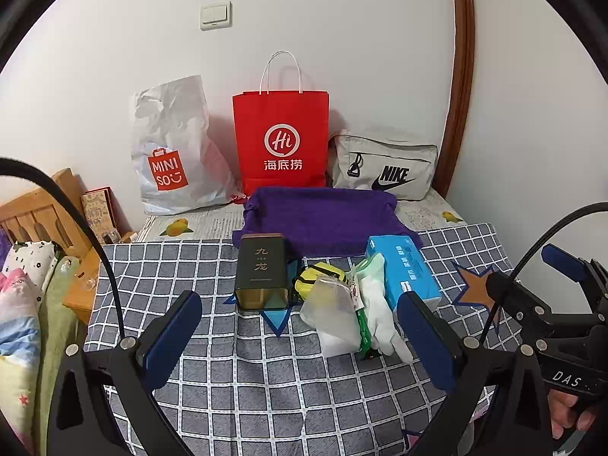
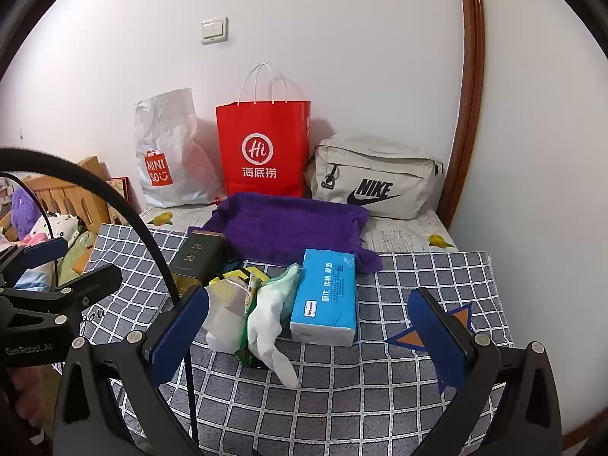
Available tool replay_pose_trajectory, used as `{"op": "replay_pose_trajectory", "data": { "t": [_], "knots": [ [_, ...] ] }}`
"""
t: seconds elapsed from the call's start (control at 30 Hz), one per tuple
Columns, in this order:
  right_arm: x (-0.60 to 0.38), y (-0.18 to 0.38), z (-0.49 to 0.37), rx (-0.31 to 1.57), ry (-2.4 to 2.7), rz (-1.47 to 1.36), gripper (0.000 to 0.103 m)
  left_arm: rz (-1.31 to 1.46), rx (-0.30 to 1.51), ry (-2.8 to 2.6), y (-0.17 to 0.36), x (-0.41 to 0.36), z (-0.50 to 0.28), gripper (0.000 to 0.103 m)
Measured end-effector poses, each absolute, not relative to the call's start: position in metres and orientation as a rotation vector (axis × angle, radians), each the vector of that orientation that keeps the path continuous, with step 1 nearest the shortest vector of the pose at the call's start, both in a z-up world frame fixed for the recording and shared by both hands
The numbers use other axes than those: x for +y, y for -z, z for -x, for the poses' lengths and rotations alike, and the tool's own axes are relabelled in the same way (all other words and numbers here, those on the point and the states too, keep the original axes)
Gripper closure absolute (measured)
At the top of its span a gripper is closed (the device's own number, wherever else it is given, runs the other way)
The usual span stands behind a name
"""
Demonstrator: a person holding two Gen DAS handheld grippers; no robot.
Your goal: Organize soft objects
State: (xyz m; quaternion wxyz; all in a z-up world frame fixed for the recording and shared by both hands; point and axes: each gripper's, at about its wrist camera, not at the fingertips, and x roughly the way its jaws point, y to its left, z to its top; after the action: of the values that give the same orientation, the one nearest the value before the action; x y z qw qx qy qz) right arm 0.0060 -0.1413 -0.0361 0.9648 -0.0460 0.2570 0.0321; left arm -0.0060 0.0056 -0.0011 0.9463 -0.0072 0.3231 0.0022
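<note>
Nothing held yet: left gripper [image 1: 300,336] and right gripper [image 2: 307,332] both hover wide open over the checked cloth [image 1: 247,380], the white fabric glove [image 2: 266,326] beside the blue tissue pack [image 2: 326,296], likely first pick.

bags [image 1: 280,140] 3 | purple towel [image 1: 323,220] 1 | tissue pack [image 1: 404,269] 1 | dark tin [image 1: 261,271] 1 | white glove [image 1: 380,319] 1

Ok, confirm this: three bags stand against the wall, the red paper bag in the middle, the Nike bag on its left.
Wrong on one point. The Nike bag is right of the red paper bag; the Miniso bag is on its left. Both wrist views show it; the rest holds.
</note>
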Motion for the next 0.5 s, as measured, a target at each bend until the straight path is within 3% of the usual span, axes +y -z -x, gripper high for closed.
{"op": "replay_pose_trajectory", "data": {
  "t": [0.5],
  "knots": [
    [-0.1438,0.0348,-0.0038,0.519,-0.058,0.083,0.0,0.006,0.661,-0.009,0.0024,0.0047,0.0071,0.0]
  ]
}}
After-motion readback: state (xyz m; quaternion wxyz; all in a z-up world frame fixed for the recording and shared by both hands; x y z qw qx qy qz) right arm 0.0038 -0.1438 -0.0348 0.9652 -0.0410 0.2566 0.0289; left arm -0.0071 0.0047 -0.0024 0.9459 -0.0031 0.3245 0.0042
